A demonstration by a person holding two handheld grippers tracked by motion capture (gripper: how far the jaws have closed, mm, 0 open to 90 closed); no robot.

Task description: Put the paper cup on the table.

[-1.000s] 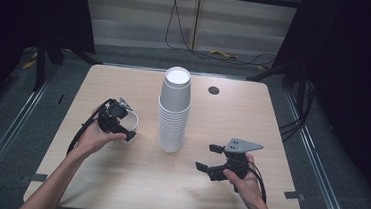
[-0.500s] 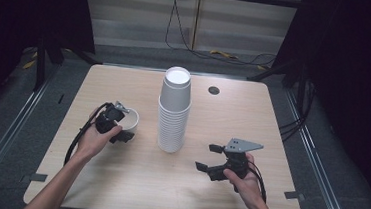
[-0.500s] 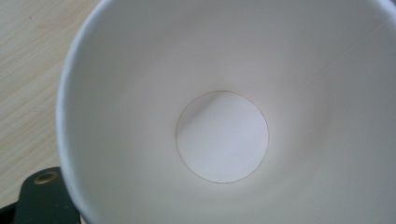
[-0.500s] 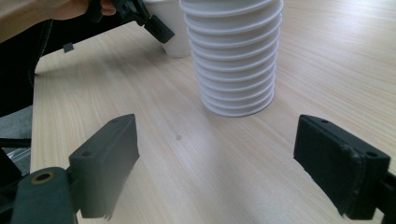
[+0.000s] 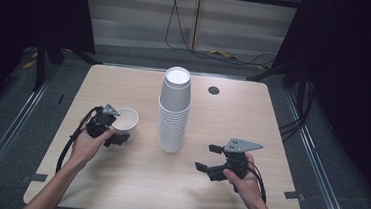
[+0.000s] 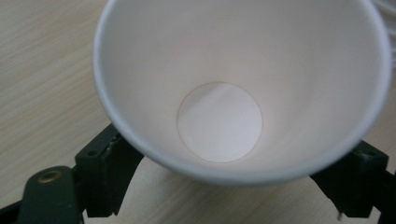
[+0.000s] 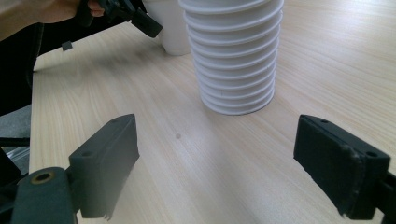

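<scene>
Cups first: you have one single paper cup (image 5: 125, 121) standing upright and mouth up on the table (image 5: 117, 179), left of centre, and one tall stack of cups (image 5: 174, 111) at the middle of the table. In the right gripper view I count about a dozen rims on that stack (image 7: 238, 51); the exact number I cannot tell, since its top is cut off.

Your left gripper (image 5: 113, 134) is at the single cup. Its jaws have just been closing, and in the left gripper view they sit on either side of the cup (image 6: 233, 93), low against its outer wall, so the claw is grasping the cup. That cup stands just beside the stack, not touching it as far as the high view shows.

Your right gripper (image 5: 212, 159) rests near the front right of the table, well apart from the stack. Its claw is released: in the right gripper view the two jaws stand wide, with bare tabletop between them.

One dark round hole (image 5: 213, 90) sits in the table behind the stack.
</scene>
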